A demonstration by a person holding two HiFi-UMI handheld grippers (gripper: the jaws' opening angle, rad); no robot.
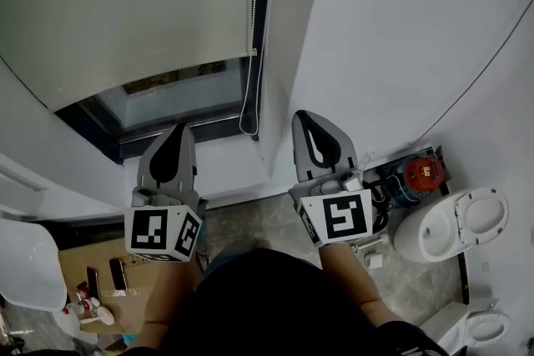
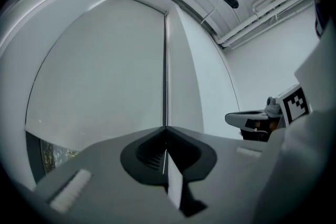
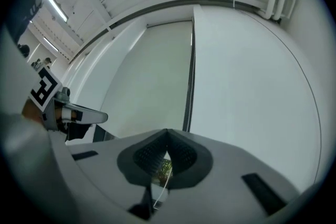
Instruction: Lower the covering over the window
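A pale roller blind [image 1: 125, 4] covers most of the window; a strip of bare glass [image 1: 179, 96] shows under its bottom edge. The bead chain [image 1: 253, 12] hangs along the blind's right side and ends in a loop above the sill. My left gripper [image 1: 178, 129] is shut and stands left of that loop; no strand leads to its tips. In the left gripper view the chain [image 2: 166, 71] rises straight beyond the closed left gripper [image 2: 166, 128]. My right gripper [image 1: 310, 117] is shut too, right of the chain, before the white wall; nothing sits between the right gripper's [image 3: 168, 131] tips.
A white sill [image 1: 225, 167] lies below the window. On the floor to the right stand a toilet [image 1: 450, 225] and a red-topped device [image 1: 424, 171]. A cardboard box [image 1: 100, 279] with small items and a white basin [image 1: 29, 263] are at lower left.
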